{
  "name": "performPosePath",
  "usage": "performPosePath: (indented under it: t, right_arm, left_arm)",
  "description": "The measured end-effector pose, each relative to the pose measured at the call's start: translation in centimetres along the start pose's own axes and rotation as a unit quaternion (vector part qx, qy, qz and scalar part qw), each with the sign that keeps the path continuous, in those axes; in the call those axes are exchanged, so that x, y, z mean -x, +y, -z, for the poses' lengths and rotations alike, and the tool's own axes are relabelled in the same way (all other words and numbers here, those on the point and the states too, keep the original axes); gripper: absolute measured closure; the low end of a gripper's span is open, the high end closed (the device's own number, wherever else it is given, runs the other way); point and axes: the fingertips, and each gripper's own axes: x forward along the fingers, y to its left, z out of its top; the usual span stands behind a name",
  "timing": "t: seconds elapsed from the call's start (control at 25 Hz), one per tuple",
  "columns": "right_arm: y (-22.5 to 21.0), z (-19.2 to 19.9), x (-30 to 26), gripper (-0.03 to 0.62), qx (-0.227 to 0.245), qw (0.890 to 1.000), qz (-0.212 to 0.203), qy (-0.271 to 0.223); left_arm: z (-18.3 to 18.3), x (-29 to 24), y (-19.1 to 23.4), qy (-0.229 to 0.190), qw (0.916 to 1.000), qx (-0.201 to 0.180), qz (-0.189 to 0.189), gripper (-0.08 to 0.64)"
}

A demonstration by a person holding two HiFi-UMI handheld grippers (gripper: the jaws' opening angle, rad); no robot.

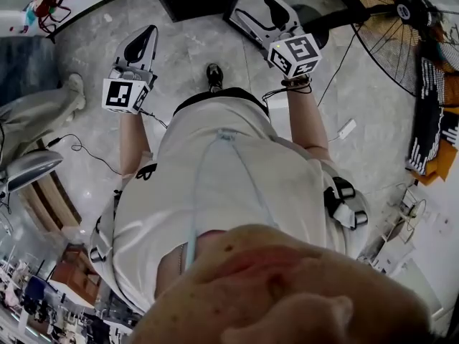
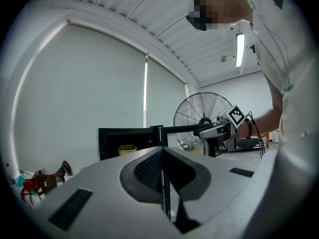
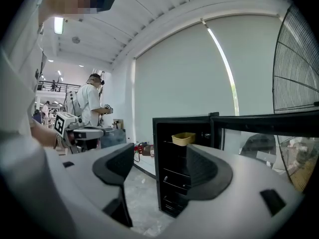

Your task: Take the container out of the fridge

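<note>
The black fridge (image 3: 172,183) stands open ahead, the yellow container (image 3: 183,138) on its top shelf, well apart from both grippers. My left gripper (image 2: 163,173) has its jaws clenched on nothing. My right gripper (image 3: 160,168) has its jaws released and empty.

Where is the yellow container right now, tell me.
In the right gripper view, the yellow container sits on an upper shelf inside the black fridge, straight ahead, left of its open door.
</note>
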Motion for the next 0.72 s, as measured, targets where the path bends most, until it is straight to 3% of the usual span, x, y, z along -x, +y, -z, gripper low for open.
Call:
performPosePath:
  t: [0.36, 0.72]
  right_arm:
    - [-4.9, -0.4, -4.9, 0.278, 0.0, 0.999, -0.039, 0.008]
    - [-5.8, -0.5, -7.1, 0.278, -0.011, 1.0, -0.019, 0.009]
  left_arm:
    - [-0.6, -5.0, 2.6, 0.008, 0.9994, -0.001, -0.034, 0.552]
    - [0.8, -6.7, 4.9, 0.016, 0.9999, -0.002, -0.004, 0.552]
